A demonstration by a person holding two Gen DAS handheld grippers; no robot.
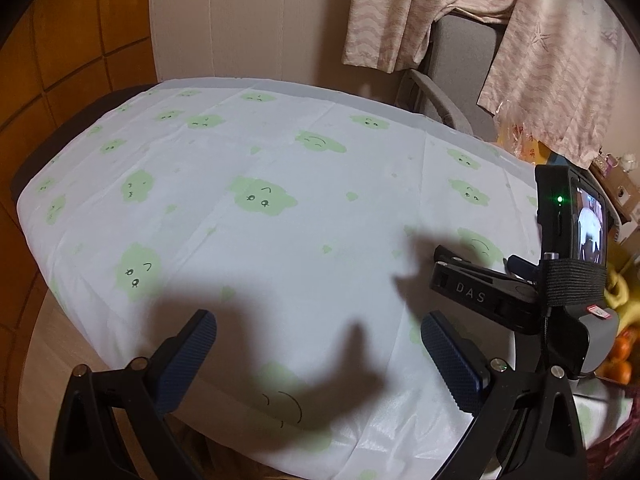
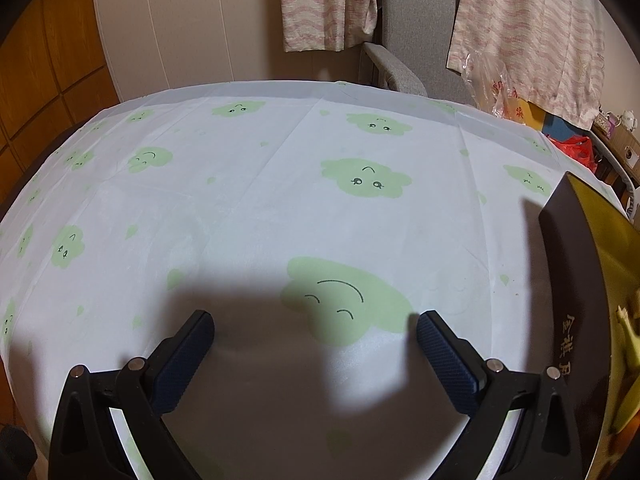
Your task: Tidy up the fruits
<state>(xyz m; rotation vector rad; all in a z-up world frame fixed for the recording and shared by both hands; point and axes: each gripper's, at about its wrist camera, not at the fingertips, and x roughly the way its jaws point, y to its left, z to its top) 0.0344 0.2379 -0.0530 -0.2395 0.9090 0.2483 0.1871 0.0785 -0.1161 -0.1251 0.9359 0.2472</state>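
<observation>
Over the table (image 1: 280,168) I'm hovering both tools, and I'm seeing the white cloth with green cloud faces covering it in both wrist views. Left tool (image 1: 318,338) is sitting wide, both blue ribbed pads apart, nothing between them, shadow falling on the cloth below. Right tool (image 2: 315,336) is also spread wide and holding nothing, pads hanging above a big green cloud print. From the left wrist view I'm seeing the right tool's body (image 1: 560,280) off to the right side, black, strapped camera with a green light glowing, fingers pointing out over the cloth. Fruits are lying at the far right: oranges (image 1: 624,360) and a banana (image 1: 618,292) peeking out behind that tool body, mostly hidden, well apart from the left tool's pads. In the right wrist view I'm seeing a dark box (image 2: 576,280) with gold lettering at the right edge, standing on the cloth, yellow inside, and a banana stem (image 2: 628,320) showing in it; I can't tell how many fruits are in there. Grey chair (image 2: 416,32) is standing behind the table, pink patterned garments (image 2: 528,20) hanging over it. Wooden panels (image 1: 60,60) are lining the left wall.
</observation>
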